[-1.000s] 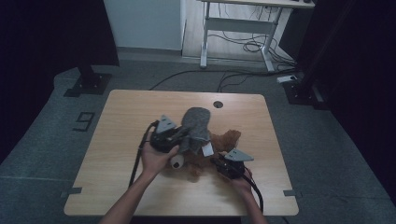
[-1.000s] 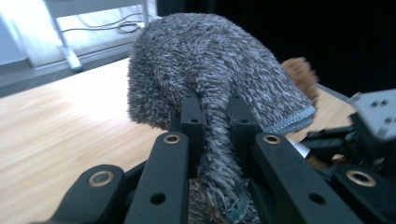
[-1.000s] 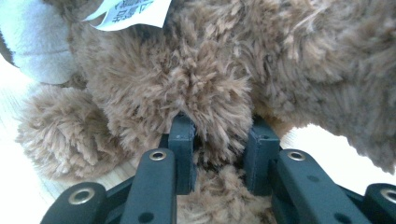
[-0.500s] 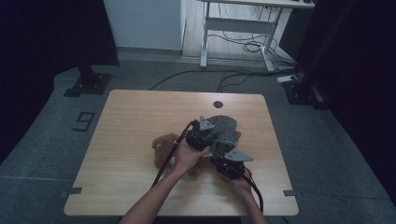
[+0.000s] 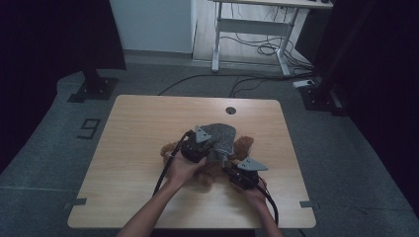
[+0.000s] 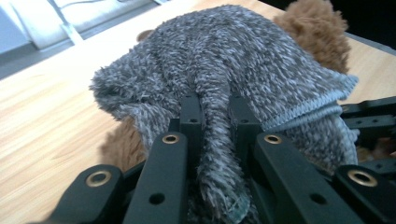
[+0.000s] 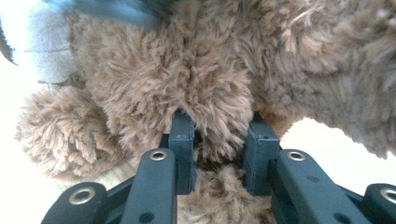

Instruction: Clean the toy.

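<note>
High view: left gripper [image 5: 210, 148], clamped on grey towel [image 5: 221, 138], is draping it over brown teddy bear [image 5: 243, 146] that clamped right gripper [image 5: 232, 170] is pinning; next, spreading flat.

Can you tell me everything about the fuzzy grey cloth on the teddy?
The grey cloth is shaggy, like a fluffy towel, in mixed grey, with a smooth paler stitched hem along one edge. It lies draped in a mound over the brown teddy near the middle of the wooden table, so brown fur pokes out on both sides. One fold of it is pinched between the black jaws of the left gripper, which is shut on it. Its underside is hidden.
</note>
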`<move>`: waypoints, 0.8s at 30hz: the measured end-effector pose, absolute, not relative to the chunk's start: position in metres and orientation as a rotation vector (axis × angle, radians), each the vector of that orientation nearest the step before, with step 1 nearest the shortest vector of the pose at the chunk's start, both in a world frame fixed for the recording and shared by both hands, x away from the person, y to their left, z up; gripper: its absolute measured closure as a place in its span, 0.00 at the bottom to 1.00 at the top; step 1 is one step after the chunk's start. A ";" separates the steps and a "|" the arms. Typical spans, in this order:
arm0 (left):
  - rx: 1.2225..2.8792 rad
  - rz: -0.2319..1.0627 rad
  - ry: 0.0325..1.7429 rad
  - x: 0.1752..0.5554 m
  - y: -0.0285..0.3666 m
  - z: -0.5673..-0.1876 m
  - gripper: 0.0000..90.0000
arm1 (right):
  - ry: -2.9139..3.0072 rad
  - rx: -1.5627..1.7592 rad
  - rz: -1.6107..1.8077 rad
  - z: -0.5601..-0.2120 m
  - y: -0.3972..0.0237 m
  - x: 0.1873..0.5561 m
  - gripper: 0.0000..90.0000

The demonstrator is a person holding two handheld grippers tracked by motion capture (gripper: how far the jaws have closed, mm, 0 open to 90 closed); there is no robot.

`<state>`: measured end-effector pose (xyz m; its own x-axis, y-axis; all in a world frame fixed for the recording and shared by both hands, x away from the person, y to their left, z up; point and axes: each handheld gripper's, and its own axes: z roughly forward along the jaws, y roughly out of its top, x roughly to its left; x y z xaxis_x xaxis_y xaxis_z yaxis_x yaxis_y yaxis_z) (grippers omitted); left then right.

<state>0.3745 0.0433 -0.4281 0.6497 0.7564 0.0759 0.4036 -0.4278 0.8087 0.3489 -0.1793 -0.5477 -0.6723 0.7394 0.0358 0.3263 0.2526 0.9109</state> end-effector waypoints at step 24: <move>1.944 0.518 1.032 0.369 0.120 -0.421 0.87 | 2.132 0.962 1.394 -0.548 -0.180 0.350 0.78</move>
<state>0.3692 0.1204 -0.4213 0.5734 0.8188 -0.0293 0.4656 -0.2962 0.8339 0.3498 -0.1795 -0.5478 -0.6749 0.7374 0.0275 0.3209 0.2596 0.9108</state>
